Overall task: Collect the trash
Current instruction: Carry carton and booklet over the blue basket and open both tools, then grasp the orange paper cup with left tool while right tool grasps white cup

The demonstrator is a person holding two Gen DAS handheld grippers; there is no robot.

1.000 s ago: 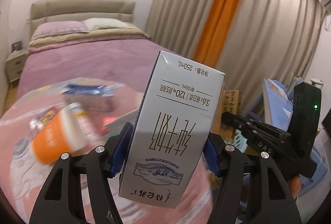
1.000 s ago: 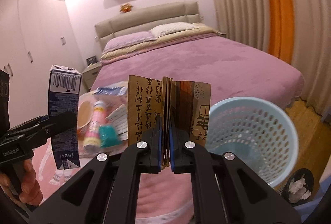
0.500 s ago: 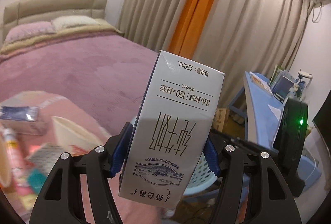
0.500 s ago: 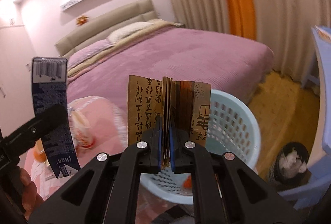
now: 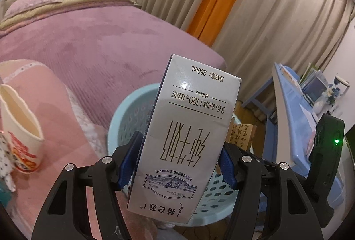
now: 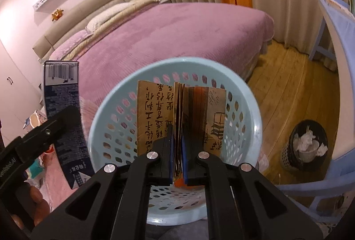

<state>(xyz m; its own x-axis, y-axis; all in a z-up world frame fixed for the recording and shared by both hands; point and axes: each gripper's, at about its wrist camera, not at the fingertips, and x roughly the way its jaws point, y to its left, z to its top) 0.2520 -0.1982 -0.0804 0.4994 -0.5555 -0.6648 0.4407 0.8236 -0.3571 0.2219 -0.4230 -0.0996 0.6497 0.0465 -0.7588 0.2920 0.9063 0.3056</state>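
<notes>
You've got the folded brown paper packet (image 6: 180, 117) pinched in your right gripper (image 6: 176, 151) right over the light-blue laundry-style basket (image 6: 253, 93) and the milk carton (image 5: 186, 140) clamped in your left gripper (image 5: 175, 164) just beside its rim, so it's drop time: spread the jaws over the basket's mouth.

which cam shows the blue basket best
Right wrist view: the light blue basket shows its whole rim and perforated wall. In the left wrist view the milk carton hides most of it.

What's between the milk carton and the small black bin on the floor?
In the right wrist view, the light blue basket and the brown paper packet lie between milk carton and black bin.
</notes>
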